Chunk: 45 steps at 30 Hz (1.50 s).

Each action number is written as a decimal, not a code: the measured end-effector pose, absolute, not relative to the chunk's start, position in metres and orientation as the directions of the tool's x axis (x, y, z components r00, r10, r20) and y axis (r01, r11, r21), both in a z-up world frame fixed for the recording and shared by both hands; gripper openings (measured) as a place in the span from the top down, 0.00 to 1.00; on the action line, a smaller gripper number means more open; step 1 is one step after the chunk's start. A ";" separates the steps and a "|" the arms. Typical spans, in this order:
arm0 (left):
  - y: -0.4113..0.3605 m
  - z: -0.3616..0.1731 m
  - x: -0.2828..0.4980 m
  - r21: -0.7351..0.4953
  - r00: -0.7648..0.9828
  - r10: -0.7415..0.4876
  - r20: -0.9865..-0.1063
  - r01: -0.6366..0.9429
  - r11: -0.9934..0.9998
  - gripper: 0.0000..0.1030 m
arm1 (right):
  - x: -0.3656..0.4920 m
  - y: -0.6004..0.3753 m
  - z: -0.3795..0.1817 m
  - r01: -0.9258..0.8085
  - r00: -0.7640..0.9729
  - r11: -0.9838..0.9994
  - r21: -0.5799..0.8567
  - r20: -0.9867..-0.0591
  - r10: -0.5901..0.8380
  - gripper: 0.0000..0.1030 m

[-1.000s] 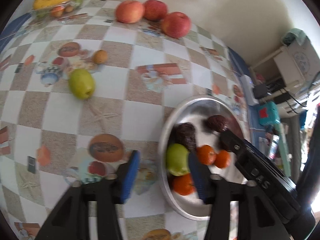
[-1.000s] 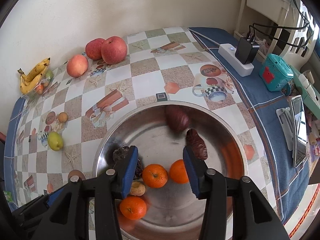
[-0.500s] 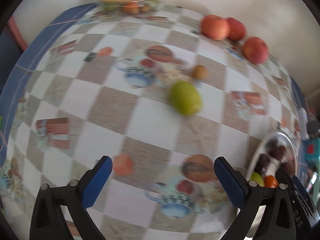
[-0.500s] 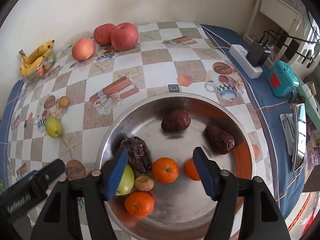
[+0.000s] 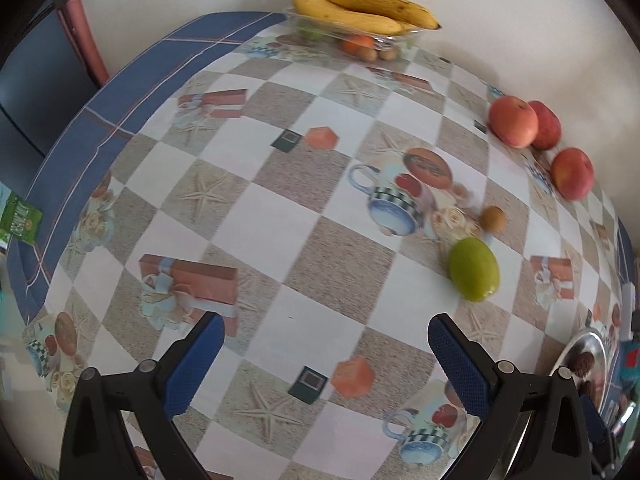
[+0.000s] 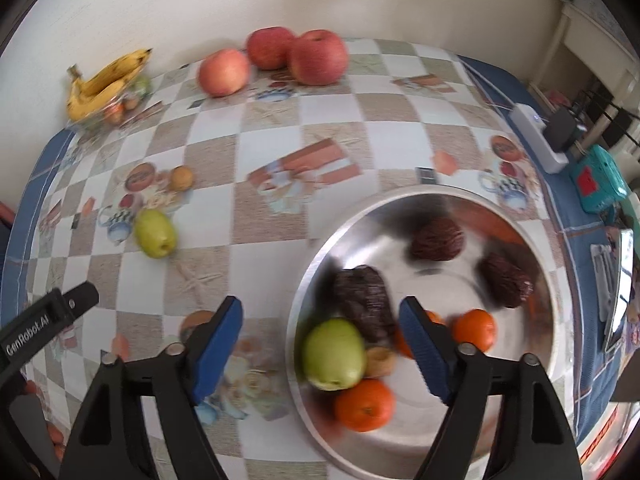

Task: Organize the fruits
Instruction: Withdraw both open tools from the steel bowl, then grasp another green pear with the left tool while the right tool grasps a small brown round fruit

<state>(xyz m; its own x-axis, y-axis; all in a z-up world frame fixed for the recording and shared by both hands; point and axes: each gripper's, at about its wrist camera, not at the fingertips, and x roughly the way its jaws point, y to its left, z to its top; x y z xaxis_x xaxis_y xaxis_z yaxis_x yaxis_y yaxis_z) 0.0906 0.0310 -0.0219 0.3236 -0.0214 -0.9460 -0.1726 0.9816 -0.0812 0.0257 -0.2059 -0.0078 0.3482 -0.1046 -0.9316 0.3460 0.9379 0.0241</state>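
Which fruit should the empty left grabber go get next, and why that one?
Probably the green pear lying loose on the tablecloth. The left gripper is open and empty, and that pear is the nearest fruit ahead, slightly right of its fingers. Swinging right and forward would bracket it. Another green pear already sits in the metal bowl.

A white-and-beige checked cloth (image 5: 304,216) with printed cups and starfish, bordered in blue, is being shown. A green pear (image 5: 474,269), red apples (image 5: 513,121) and yellow bananas (image 5: 360,8) are being seen on it. Orange tangerines (image 6: 364,404) and dark brown dates (image 6: 438,239) are being held in a silver bowl (image 6: 400,462).
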 end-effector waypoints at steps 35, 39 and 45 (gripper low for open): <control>-0.001 -0.029 0.133 -0.145 0.396 -0.132 -0.909 -0.003 0.989 0.00 | 0.059 -0.168 -0.023 0.266 0.361 0.963 -0.040 -0.922 -0.139 0.03; -0.005 -0.032 0.143 -0.151 0.399 -0.147 -0.905 0.020 0.988 0.00 | 0.066 -0.170 -0.023 0.280 0.386 0.960 -0.018 -0.914 -0.129 0.03; -0.009 -0.027 0.152 -0.194 0.414 -0.196 -0.889 0.046 0.980 0.00 | 0.082 -0.174 -0.022 0.296 0.415 0.955 0.003 -0.901 -0.126 0.03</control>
